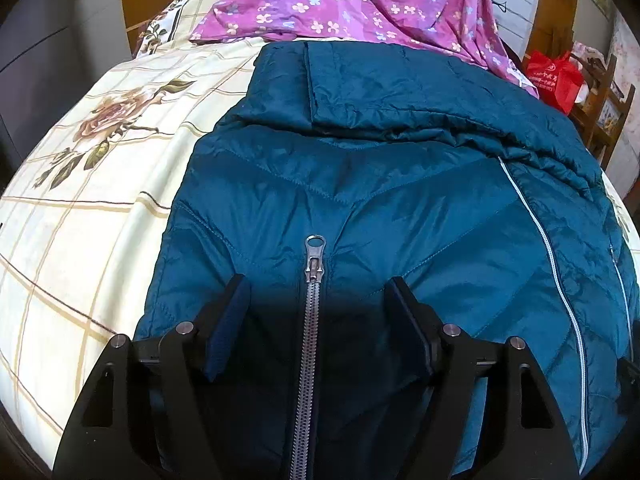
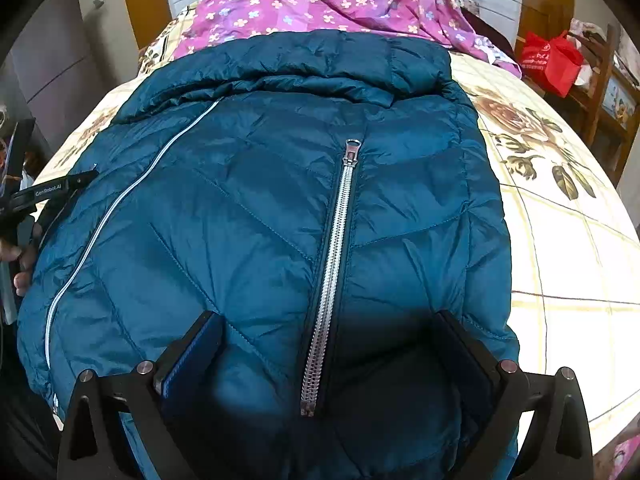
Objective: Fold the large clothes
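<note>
A teal quilted jacket lies spread on the bed, its hood bunched at the far end. My left gripper hovers open over the jacket's near part, with a silver pocket zipper running between its fingers. My right gripper stands wide open over the jacket, astride another silver zipper. A thin white zipper line runs down the jacket between the two grippers. Neither gripper's pads press on the fabric. In the right wrist view, the left gripper's body and a hand show at the left edge.
The bed carries a cream checked sheet with rose prints. A purple flowered garment lies crumpled beyond the jacket. A red bag sits on a wooden chair at the right. Grey cabinets stand to the left of the bed.
</note>
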Demonstrator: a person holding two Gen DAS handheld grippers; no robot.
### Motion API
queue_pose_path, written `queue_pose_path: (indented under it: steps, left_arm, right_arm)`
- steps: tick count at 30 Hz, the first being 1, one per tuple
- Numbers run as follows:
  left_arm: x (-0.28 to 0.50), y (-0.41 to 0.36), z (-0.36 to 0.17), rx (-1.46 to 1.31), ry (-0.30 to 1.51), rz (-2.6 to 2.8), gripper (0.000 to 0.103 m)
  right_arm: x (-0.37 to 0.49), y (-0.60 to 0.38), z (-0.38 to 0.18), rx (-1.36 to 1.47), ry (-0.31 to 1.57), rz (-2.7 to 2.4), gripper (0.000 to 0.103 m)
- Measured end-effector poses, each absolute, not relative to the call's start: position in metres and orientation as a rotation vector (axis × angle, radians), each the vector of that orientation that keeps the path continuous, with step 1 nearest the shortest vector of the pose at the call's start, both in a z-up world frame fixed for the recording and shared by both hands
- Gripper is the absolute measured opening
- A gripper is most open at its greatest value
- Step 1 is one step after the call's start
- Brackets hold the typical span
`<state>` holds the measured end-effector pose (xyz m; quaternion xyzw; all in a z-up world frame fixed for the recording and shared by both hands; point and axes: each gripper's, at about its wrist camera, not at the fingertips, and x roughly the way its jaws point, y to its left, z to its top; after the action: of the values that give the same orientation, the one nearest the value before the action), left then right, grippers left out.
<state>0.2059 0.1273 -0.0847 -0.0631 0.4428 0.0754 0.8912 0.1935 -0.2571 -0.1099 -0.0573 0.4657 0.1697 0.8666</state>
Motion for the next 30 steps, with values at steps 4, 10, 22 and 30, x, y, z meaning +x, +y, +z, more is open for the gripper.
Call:
queue_pose_path:
  steps: [4, 10, 22, 30]
  left_arm:
    - [0.2036, 0.1308, -0.0851, -0.159, 0.912, 0.146, 0.072]
    - [0.2042, 0.1297, -0.0854, -0.154, 0.914, 0.13, 0.079]
    - [0.2073, 0.1252, -0.0852, -0.126, 0.926, 0.145, 0.08]
    - [0.2071, 0.1232, -0.0854, -0.118, 0.926, 0.152, 0.08]
  right_arm:
    - [0.1928, -0.2566, -0.1099, -0.126, 0.976, 0.355, 0.103]
    - [0.192, -0.2551, -0.1101, -0.138, 0.975, 0.353, 0.103]
    - [0.1934, -0.2519, -0.1115, -0.149, 0.977, 0.34, 0.103]
    - [0.1939, -0.2509, -0.1122, -0.153, 0.978, 0.334, 0.103]
